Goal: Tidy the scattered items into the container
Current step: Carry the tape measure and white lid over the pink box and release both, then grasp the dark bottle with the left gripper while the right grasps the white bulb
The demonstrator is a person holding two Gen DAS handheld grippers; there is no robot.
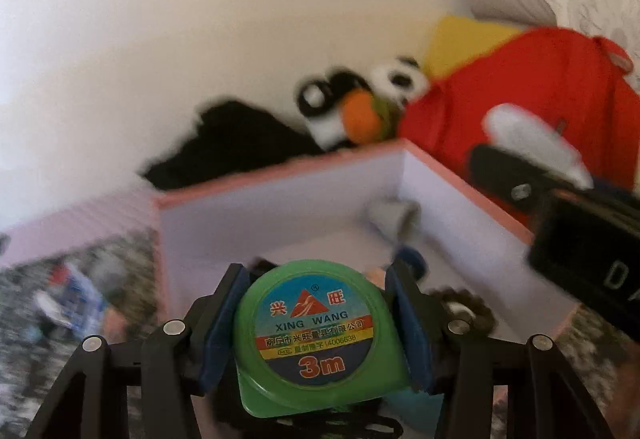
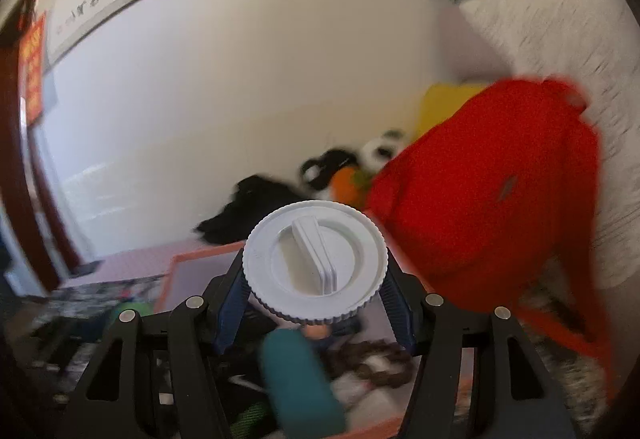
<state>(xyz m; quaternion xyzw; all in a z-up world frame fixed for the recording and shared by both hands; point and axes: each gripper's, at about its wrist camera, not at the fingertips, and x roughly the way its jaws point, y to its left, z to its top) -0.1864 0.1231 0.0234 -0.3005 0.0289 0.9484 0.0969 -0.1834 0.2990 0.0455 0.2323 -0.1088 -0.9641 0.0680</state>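
Observation:
My left gripper [image 1: 320,279] is shut on a green tape measure [image 1: 316,335] with a round "3m" label, its blue pads [image 1: 218,327] pressed on both sides. It hangs over the near side of the pink-rimmed box [image 1: 280,167] with a white inside. My right gripper [image 2: 316,267] is shut on a white ribbed round lid [image 2: 316,263] with a raised handle, above the same box [image 2: 200,257]. In the left wrist view the lid [image 1: 532,143] and the right gripper's black body [image 1: 588,259] show at the right, above the box's right wall.
Inside the box lie a small grey tube [image 1: 390,219], a brown bead bracelet [image 1: 460,303] and a teal object [image 2: 300,379]. Behind it sit a red bag [image 2: 480,219], a panda plush [image 1: 392,79], black cloth [image 1: 224,147] and a yellow cushion [image 1: 460,43] against a white wall.

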